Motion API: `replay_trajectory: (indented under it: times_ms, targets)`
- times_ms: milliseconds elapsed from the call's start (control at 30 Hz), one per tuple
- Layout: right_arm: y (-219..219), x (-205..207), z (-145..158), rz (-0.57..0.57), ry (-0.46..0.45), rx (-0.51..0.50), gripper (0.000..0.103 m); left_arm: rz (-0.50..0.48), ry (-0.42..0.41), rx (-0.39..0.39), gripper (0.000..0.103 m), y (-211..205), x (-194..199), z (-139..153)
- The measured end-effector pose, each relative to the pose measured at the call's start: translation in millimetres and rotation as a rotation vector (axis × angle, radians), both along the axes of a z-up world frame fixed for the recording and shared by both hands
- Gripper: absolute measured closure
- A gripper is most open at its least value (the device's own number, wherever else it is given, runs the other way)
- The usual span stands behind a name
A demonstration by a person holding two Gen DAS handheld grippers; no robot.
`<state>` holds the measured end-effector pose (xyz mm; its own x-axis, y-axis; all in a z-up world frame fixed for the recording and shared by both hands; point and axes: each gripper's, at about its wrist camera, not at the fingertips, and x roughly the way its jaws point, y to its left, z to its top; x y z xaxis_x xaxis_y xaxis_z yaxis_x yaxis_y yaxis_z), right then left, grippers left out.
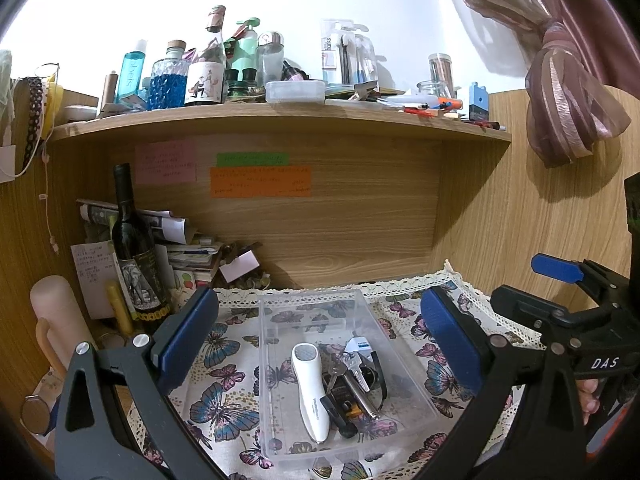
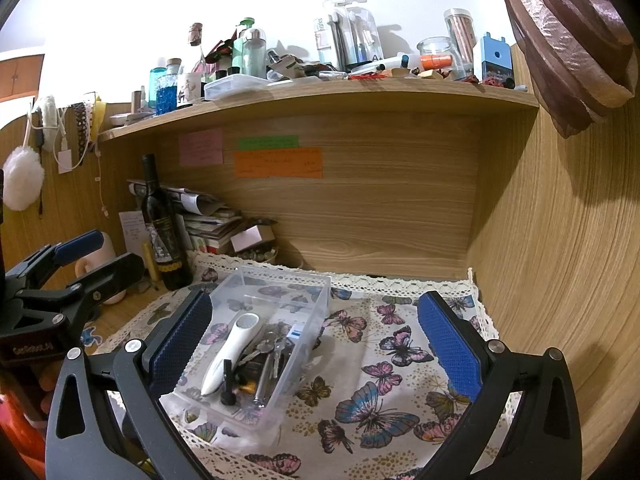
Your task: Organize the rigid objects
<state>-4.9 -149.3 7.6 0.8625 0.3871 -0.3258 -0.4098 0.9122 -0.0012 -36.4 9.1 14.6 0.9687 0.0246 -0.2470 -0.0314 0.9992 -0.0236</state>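
Left gripper (image 1: 320,340) fills the bottom of its view, level and pointing forward, blue fingers (image 1: 188,338) spread wide with nothing between them. Right gripper (image 2: 316,350) sits the same way low in its view, fingers (image 2: 450,350) wide apart and bare. Both hover just above the butterfly cloth (image 2: 384,384) on the table. Lower centre of the left view, the clear plastic box (image 1: 280,432) rests on that cloth. Inside it: a white handheld device (image 1: 310,392) lying lengthwise, keys (image 1: 352,366) just beside it, and a small black and yellow piece (image 1: 344,410). Further back at left, a dark wine bottle (image 1: 134,248) stands upright. Across the top, a crowded wooden shelf (image 1: 280,120).
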Motion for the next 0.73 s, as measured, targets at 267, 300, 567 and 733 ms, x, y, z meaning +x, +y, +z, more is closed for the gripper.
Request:
replay_trajectory:
  times_ms: [267,300,567,733]
  targets:
    - [0.8,-0.3,0.0,-0.001,-0.001,0.0,0.0,0.001,0.014,-0.011,0.0,4.7,2.1,-2.1]
    - [0.8,-0.2,-0.1,-0.001,-0.001,0.0,0.0,-0.004,0.022,-0.012,0.0,4.9,3.0,-2.4]
    - [1.3,0.1,-0.1,0.004,-0.002,-0.009,0.0,-0.013,0.047,-0.03,0.0,5.2,6.9,-5.3]
    - [0.8,1.9,-0.8,0.004,0.006,-0.007,0.0,-0.014,0.042,-0.023,0.0,4.2,7.5,-5.4]
